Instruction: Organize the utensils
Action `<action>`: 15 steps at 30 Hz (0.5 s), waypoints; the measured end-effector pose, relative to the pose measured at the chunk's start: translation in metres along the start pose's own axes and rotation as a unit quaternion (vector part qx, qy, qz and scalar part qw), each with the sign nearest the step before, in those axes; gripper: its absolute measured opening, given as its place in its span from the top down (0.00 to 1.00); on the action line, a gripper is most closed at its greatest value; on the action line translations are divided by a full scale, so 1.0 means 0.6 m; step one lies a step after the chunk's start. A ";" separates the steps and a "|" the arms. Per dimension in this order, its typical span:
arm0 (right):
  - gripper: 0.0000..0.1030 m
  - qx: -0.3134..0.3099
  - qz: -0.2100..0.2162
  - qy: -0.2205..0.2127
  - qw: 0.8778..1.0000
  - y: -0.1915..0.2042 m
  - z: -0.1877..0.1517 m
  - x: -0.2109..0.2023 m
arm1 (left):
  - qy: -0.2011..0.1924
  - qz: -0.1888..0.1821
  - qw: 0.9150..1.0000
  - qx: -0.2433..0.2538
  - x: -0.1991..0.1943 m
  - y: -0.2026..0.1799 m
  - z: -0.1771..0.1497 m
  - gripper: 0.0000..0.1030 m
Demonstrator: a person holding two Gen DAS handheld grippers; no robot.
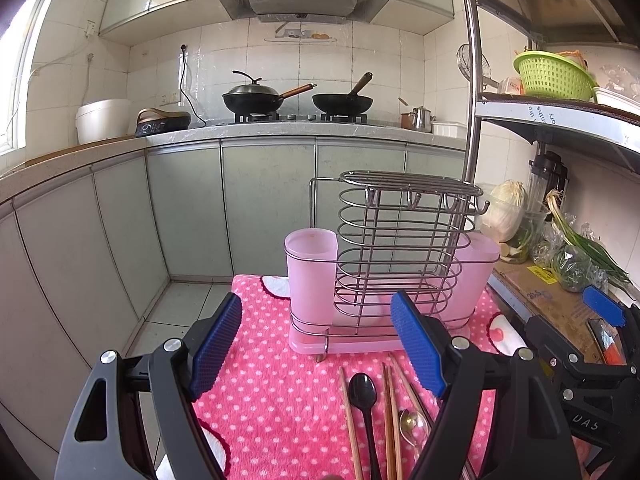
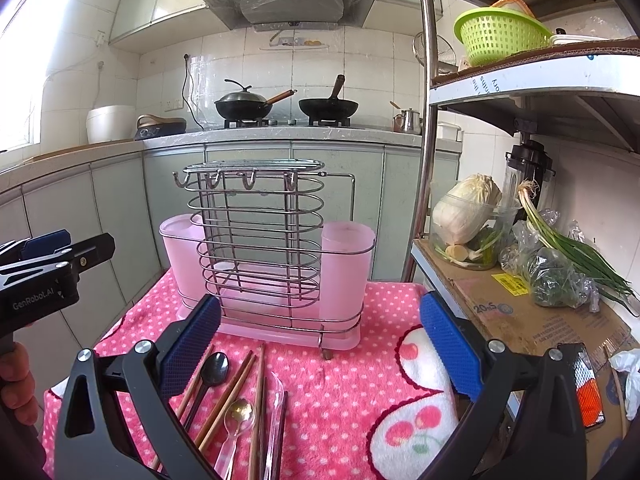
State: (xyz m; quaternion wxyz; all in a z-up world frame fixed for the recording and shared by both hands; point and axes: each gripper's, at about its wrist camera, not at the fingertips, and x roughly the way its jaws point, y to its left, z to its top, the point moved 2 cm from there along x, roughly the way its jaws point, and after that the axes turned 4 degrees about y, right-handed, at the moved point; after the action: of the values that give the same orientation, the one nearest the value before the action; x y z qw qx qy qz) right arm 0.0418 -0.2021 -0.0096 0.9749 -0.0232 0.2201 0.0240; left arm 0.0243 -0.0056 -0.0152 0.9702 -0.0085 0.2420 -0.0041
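A wire utensil rack [image 1: 396, 248] with a pink cup at each end stands on the pink dotted cloth [image 1: 272, 380]. In front of it lie a black spoon [image 1: 362, 392], wooden chopsticks [image 1: 390, 420] and a gold-bowled spoon [image 1: 414, 424]. My left gripper [image 1: 318, 346] hovers open above the cloth, just left of the utensils, holding nothing. The right wrist view shows the same rack [image 2: 264, 248], black spoon [image 2: 214, 368], chopsticks [image 2: 232, 388], gold-bowled spoon [image 2: 239, 412] and a clear utensil [image 2: 276, 412]. My right gripper [image 2: 320, 346] is open and empty above the cloth, to the right of the utensils.
A metal shelf unit [image 2: 428, 160] stands right of the cloth, with cardboard [image 2: 532, 320], cabbage [image 2: 464, 208], green onions [image 2: 576, 252] and a green basket [image 2: 496, 36]. Cabinets and a stove counter with two woks [image 1: 296, 100] lie beyond. A hand [image 2: 16, 376] holds the left gripper.
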 end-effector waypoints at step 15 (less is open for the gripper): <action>0.03 0.058 0.029 0.090 0.994 -0.058 -0.026 0.057 | 0.143 -0.058 0.988 -0.022 0.086 0.030 -0.030 0.38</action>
State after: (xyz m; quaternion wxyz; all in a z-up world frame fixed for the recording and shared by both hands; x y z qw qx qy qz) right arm 0.0680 -0.2367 -0.0375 0.9498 0.0377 0.3081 0.0377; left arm 0.0615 0.0117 -0.0560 0.9235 -0.0432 0.3770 -0.0560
